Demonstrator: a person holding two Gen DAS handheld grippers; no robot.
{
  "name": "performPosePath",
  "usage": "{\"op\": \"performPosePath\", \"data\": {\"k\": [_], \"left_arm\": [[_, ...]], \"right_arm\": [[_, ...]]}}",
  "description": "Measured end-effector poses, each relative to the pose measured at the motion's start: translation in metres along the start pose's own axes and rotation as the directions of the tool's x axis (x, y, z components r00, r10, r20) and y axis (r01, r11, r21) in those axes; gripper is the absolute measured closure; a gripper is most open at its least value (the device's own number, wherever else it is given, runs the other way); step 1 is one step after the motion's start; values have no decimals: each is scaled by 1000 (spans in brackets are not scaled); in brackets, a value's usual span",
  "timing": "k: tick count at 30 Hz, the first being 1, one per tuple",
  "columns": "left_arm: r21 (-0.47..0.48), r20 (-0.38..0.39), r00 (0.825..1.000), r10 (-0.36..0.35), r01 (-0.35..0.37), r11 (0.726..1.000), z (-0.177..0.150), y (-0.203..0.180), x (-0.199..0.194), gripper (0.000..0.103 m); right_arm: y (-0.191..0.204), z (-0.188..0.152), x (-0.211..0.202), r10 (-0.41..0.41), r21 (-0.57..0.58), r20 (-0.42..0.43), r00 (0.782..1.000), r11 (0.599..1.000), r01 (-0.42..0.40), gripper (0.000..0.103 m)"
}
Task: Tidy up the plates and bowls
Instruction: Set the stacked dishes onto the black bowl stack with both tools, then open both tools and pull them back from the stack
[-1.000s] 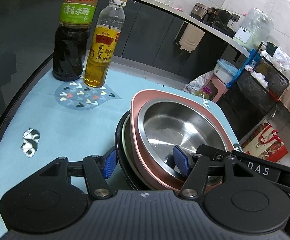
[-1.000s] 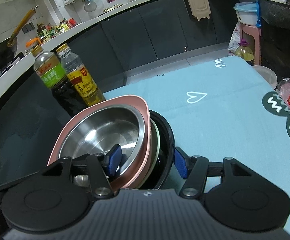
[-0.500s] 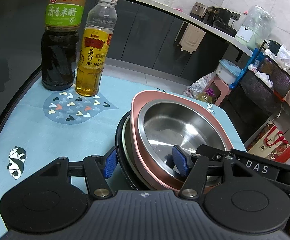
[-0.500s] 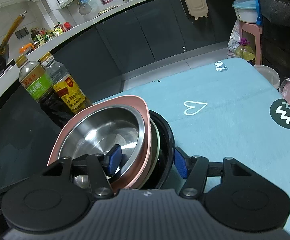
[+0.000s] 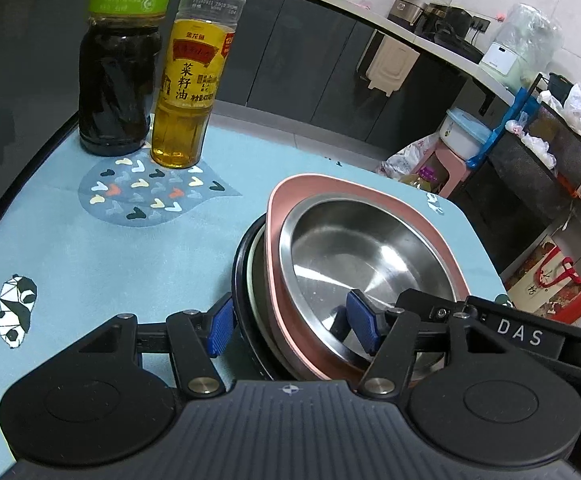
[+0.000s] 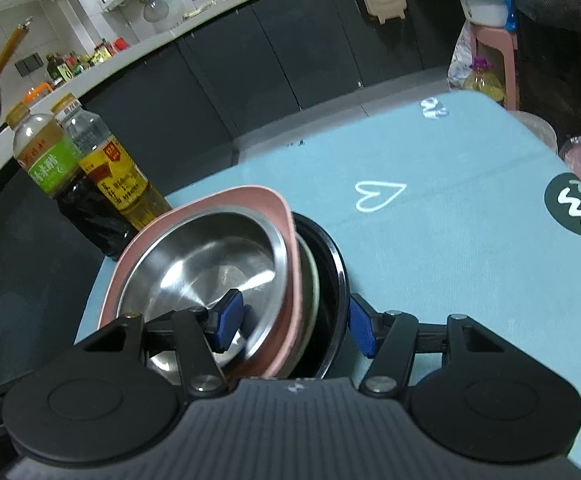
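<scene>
Stacked dishes sit nested near the middle of the bench (image 5: 90, 264), which wears a pale blue cloth: a steel bowl (image 5: 354, 248) inside a pink plate (image 5: 446, 256), over a pale green plate (image 5: 255, 272) and a black bowl (image 5: 239, 268) at the bottom. The left hand-held gripper (image 5: 290, 326) straddles the stack's left rims, one blue pad outside the black bowl and the other inside the steel bowl, its jaws opening. The right hand-held gripper (image 6: 295, 322) brackets the opposite rims the same way, one pad in the steel bowl and one just outside the black rim; whether the pads press on the rims cannot be told. Two bottles, a dark vinegar bottle (image 5: 118, 80) and a yellow oil bottle (image 5: 190, 92), stand together by the far left edge, well apart from the stack. Open cloth stretches to the right toward the heart print (image 6: 378, 196) and the far edge.
</scene>
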State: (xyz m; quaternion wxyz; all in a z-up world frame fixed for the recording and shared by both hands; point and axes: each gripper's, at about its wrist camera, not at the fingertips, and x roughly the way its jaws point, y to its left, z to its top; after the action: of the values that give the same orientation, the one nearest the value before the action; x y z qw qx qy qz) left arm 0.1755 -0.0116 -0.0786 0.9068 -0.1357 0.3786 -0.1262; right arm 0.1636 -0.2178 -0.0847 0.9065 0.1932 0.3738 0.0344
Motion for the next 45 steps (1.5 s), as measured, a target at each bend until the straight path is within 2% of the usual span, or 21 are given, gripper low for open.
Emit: {"op": "performPosePath", "data": {"k": [11, 15, 26, 38, 45], "left_arm": [[-58, -37, 999, -11, 9, 998, 3, 6, 1, 47], [-27, 18, 1000, 14, -14, 1000, 5, 3, -11, 47], [76, 145, 989, 10, -22, 997, 4, -17, -60, 47], [136, 185, 982, 45, -71, 988, -20, -28, -98, 46], [165, 199, 976, 86, -120, 979, -32, -33, -116, 46]], "right_arm": [[1, 0, -3, -7, -5, -15, 1000, 1000, 7, 46], [2, 0, -6, -9, -9, -7, 1000, 1000, 9, 46], [11, 0, -37, -22, -28, 66, 998, 999, 24, 46], [40, -19, -82, -16, -133, 159, 987, 990, 37, 45], [47, -31, -95, -3, -144, 157, 988, 989, 26, 45]]}}
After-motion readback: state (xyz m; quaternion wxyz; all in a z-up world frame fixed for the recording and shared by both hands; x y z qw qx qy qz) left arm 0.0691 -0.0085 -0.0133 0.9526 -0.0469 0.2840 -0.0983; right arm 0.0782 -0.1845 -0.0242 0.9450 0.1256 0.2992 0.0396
